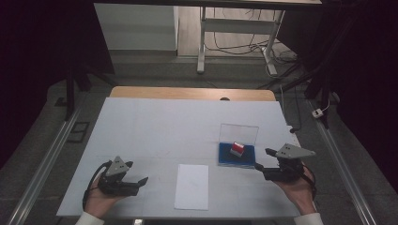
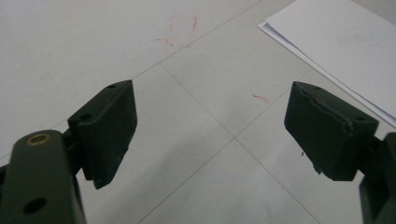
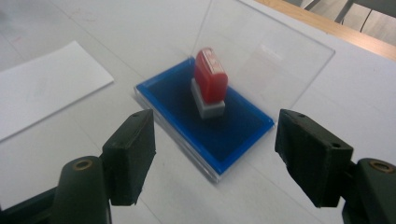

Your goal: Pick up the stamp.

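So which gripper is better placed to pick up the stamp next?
The right gripper, probably. Its jaws are open and aimed at the stamp, which stands on the blue ink pad just ahead. The left gripper, also open, sits beyond the paper over bare table.

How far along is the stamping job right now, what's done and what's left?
Done: the ink pad case lies open, its clear lid raised, with the red stamp standing on the blue pad. In hand: the right gripper faces the stamp, jaws open, gripping nothing. Left: grasping the stamp and, probably, pressing it on the white paper, which looks unmarked.
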